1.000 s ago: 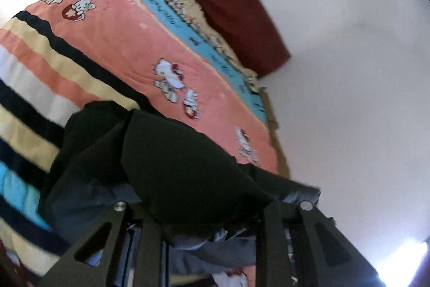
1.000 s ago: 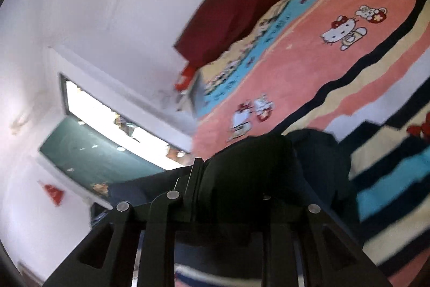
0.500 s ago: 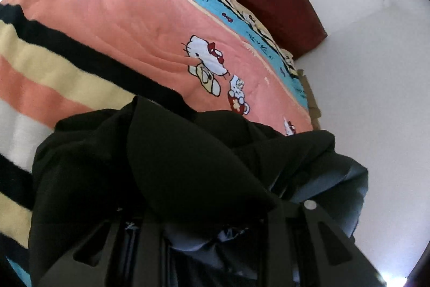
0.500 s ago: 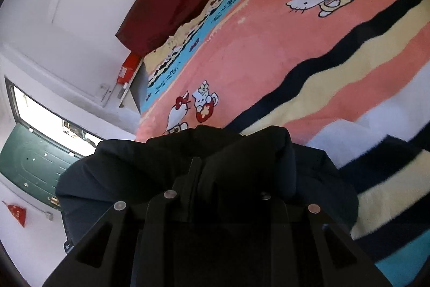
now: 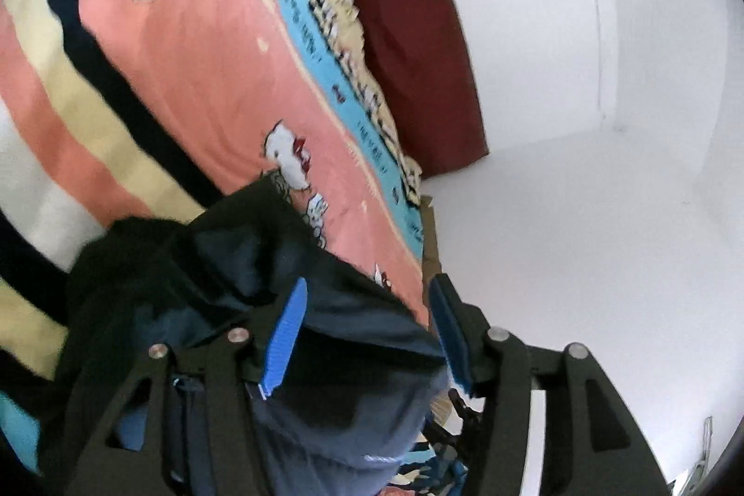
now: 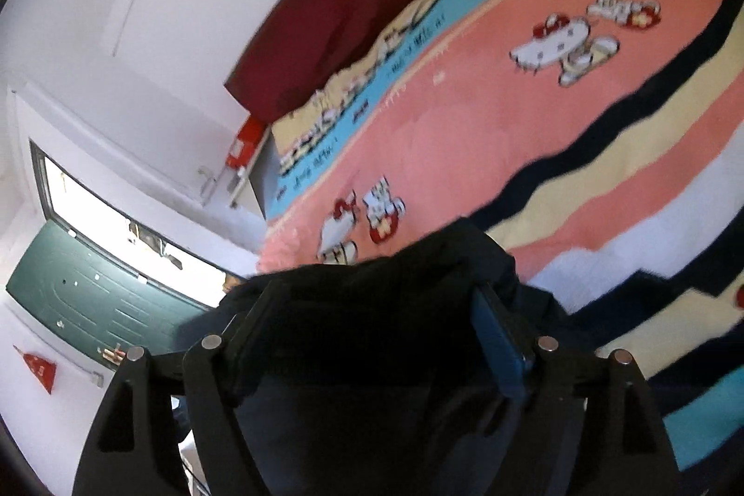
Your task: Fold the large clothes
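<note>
A dark navy garment lies bunched on the striped cartoon-cat blanket of a bed. In the left wrist view my left gripper hangs over the garment's near edge. Its jaws are opening, the blue pads stand apart, and loose fabric sags between them without being pinched. In the right wrist view the same garment fills the space between the fingers of my right gripper. Its jaws are opening wide too. One blue pad shows clear of the cloth; the other is hidden by fabric.
A dark red cushion leans on the white wall at the bed's head. A red box, a bright window and a green door are beside the bed. The blanket stretches beyond the garment.
Both grippers were shut on the garment and have now spread their jaws, showing the blue pads. Both views have swung, and the fabric has slumped onto the blanket.
</note>
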